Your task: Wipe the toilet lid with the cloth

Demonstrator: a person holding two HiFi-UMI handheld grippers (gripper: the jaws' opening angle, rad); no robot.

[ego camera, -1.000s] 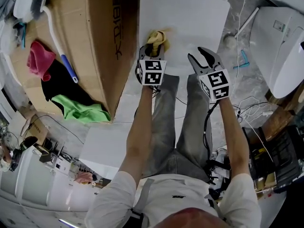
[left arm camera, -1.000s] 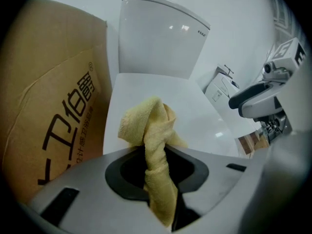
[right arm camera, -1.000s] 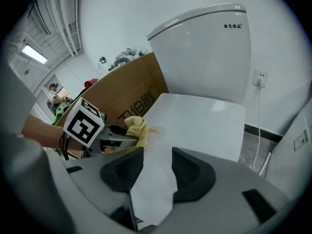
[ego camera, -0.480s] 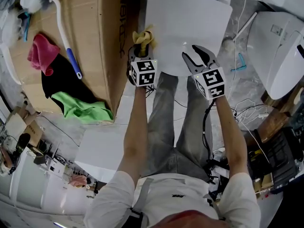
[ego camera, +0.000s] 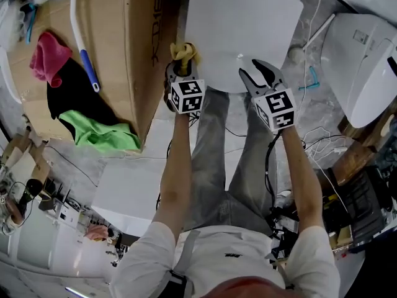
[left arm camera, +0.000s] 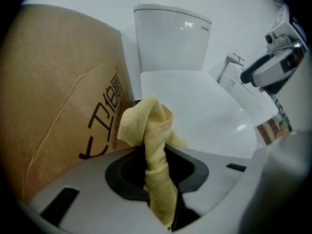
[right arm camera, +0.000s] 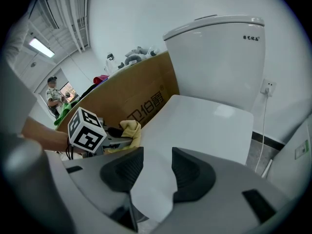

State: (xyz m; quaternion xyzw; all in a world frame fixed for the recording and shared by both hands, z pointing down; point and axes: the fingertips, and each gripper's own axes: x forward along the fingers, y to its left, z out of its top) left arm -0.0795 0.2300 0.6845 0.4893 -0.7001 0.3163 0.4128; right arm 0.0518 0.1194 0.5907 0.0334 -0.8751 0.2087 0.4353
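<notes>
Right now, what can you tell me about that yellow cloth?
The yellow cloth is soft, fuzzy, towel-like fabric, crumpled and twisted like a rope. The left gripper has its jaws shut on its middle, so a bunched end sticks out ahead and a tail hangs back. It sits at the left edge of the toilet lid, beside the cardboard box; whether it touches the lid is unclear.

Yellow cloth (ego camera: pixel 184 49) in left gripper (ego camera: pixel 180 68), between cardboard box (ego camera: pixel 133 54) and toilet lid (ego camera: pixel 248 23).
</notes>
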